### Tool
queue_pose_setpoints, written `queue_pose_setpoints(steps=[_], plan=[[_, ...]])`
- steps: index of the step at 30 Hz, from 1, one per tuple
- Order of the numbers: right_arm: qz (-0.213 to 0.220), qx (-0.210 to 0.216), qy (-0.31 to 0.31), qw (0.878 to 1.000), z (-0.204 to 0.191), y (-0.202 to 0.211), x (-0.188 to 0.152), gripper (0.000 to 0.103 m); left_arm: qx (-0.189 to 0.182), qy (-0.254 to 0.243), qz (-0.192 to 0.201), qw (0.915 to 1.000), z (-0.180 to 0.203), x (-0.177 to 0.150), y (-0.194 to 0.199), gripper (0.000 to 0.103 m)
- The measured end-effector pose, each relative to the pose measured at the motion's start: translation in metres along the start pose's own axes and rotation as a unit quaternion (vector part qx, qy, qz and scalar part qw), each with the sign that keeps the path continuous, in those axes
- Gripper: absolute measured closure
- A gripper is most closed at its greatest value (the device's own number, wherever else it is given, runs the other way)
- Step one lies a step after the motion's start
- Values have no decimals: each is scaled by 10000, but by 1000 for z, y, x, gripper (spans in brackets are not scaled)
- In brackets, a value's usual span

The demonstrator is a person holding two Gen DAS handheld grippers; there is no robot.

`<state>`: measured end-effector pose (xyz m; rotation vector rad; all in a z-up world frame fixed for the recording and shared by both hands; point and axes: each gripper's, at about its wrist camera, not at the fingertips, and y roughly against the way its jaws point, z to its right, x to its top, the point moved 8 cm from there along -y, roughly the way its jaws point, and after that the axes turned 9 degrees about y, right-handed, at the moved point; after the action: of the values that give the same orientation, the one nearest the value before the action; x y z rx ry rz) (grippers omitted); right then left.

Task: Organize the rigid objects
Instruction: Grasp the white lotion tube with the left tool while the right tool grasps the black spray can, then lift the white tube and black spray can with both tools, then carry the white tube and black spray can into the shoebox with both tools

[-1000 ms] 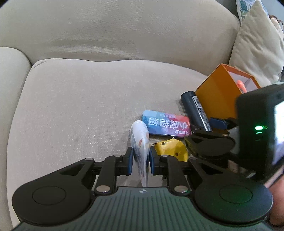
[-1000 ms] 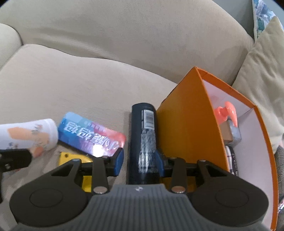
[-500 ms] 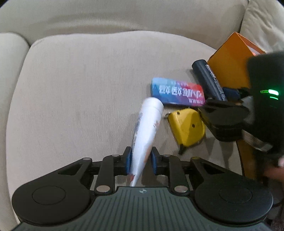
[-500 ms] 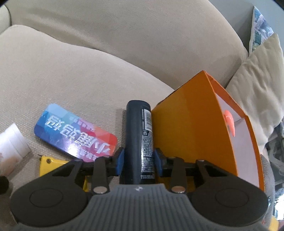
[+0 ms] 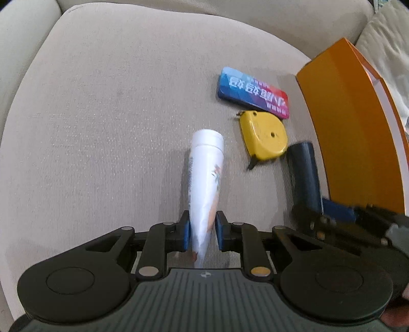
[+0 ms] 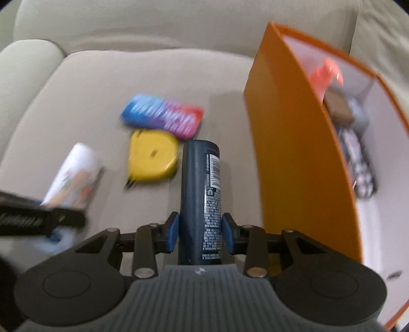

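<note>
My left gripper [image 5: 203, 234] is shut on a white tube [image 5: 205, 176] and holds it above the sofa seat, cap pointing away. My right gripper [image 6: 200, 233] is shut on a dark blue spray can [image 6: 200, 189], held above the seat just left of the orange box [image 6: 301, 158]. The can [image 5: 304, 173] and the right gripper also show at the right of the left wrist view. A yellow tape measure [image 5: 263, 136] and a blue-red tin [image 5: 253, 93] lie on the cushion. The tube [image 6: 74, 176] shows blurred in the right wrist view.
The orange box [image 5: 350, 127] stands on the seat at the right; it holds an orange-pink item [image 6: 326, 72] and several other things. The beige sofa back [image 6: 153, 23] is behind, an armrest [image 5: 23, 38] at the left, and a cushion [image 5: 386, 28] at the far right.
Both grippers have lifted with their objects and the views pulled back and up. The can left the cushion beside the box. The tube now hangs above the seat.
</note>
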<state>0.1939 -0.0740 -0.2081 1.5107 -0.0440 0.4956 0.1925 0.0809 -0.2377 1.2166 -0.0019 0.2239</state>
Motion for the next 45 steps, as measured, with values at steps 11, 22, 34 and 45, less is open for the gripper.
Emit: queue_pose_setpoints(steps=[11,22,34,45], plan=[[-95,913,-841,9922,18,-12,-1,55,191,-210,199,9994,0,18,2,67],[-166,993,-855,9912,10,-15,2,59,36,-214,300,9993,0,26,-5,71],[159,1113,-617,9917,6,16,-2,61,44,-426,566,9975,18,5,11,80],[713,1271,-721,9867,18,75,-4,63,-166,-637,997,9928,48,-11,58,81]])
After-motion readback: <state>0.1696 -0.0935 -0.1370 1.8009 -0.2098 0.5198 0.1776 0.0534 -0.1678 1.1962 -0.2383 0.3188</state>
